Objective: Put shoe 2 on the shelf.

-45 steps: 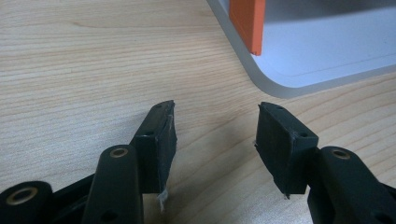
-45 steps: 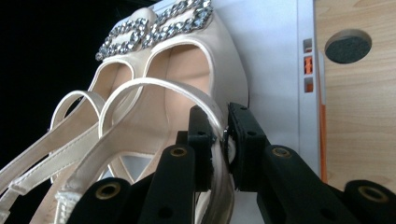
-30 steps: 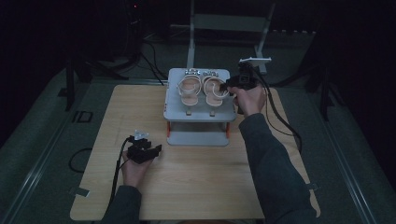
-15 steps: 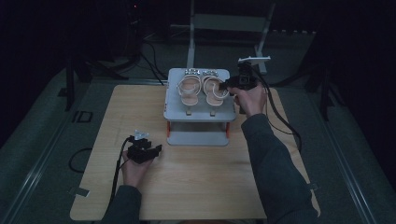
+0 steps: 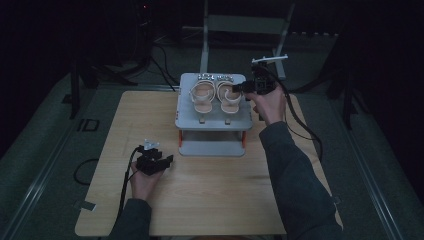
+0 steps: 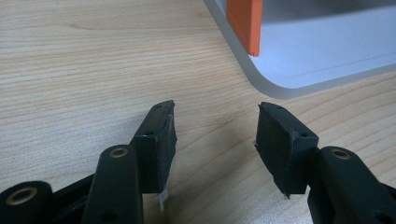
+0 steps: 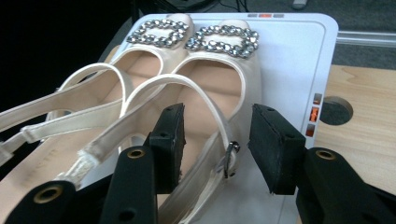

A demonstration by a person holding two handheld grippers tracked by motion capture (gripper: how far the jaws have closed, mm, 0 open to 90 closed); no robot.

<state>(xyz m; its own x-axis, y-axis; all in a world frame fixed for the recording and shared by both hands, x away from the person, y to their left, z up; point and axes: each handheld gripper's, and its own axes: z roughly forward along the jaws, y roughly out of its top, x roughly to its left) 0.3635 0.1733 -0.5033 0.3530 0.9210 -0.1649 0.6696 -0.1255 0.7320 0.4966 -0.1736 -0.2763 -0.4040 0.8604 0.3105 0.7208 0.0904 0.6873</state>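
A pair of cream slingback sandals with rhinestone buckles sits on top of a grey rack (image 5: 212,121). The left sandal (image 5: 202,97) (image 7: 93,98) and right sandal (image 5: 231,97) (image 7: 210,84) lie side by side, toes away from me. My right gripper (image 5: 236,89) (image 7: 215,130) reaches in from the rack's right side. Its jaws have just been opening and now stand wide. The right sandal's heel strap and small metal buckle (image 7: 229,158) lie between them, with the pads off the strap. My left gripper (image 5: 167,161) (image 6: 215,126) rests low over the wooden table, open and holding nothing.
The rack (image 6: 327,56) has a lower shelf and orange posts (image 6: 245,23), and stands at the back middle of the wooden table (image 5: 215,200). A round hole (image 7: 335,111) is cut in the tabletop beside the rack. Cables trail from both grippers, and dark floor surrounds the table.
The right gripper has stayed at the right sandal on the rack, and its jaws look wider apart now. The left hand and its gripper have not moved.
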